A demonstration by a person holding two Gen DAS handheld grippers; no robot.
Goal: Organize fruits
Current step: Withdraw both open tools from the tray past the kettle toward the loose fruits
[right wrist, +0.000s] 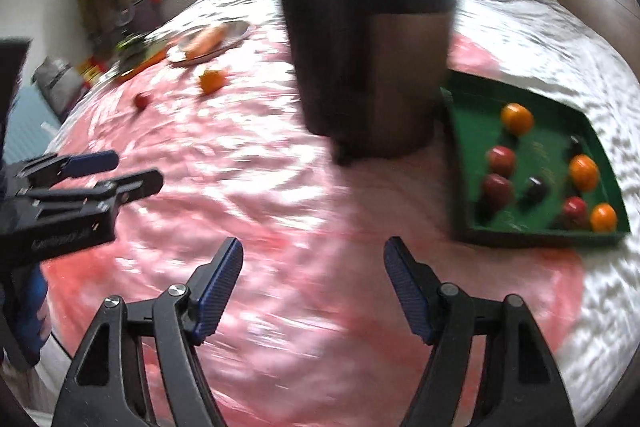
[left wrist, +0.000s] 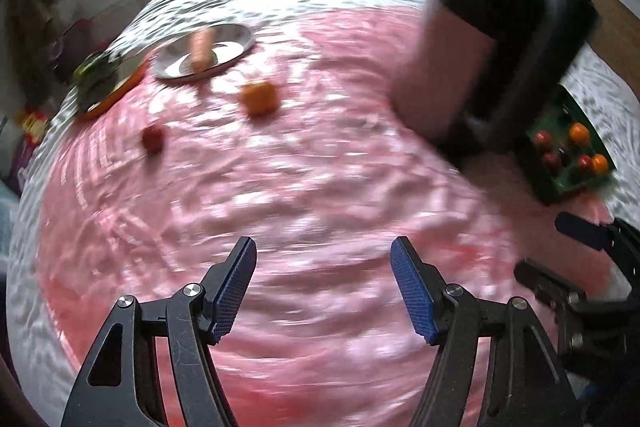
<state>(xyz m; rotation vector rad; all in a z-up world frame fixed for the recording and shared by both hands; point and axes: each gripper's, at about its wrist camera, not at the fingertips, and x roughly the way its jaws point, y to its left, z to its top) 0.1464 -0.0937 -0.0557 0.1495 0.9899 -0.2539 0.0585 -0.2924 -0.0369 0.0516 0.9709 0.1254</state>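
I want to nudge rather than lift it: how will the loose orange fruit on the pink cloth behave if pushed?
The orange fruit looks roundish, so it would probably roll rather than slide. The pink cloth under it is rumpled, which may slow or deflect it. It sits apart from the small red fruit, so a collision seems unlikely.

Motion blur smears the pink and white patterned bedcover (left wrist: 320, 187) in both views. The tall dark cylindrical bin (right wrist: 364, 27) is cut off at the top edge. At upper left, the cluttered orange-rimmed tray (left wrist: 108, 87) holds indistinct items.
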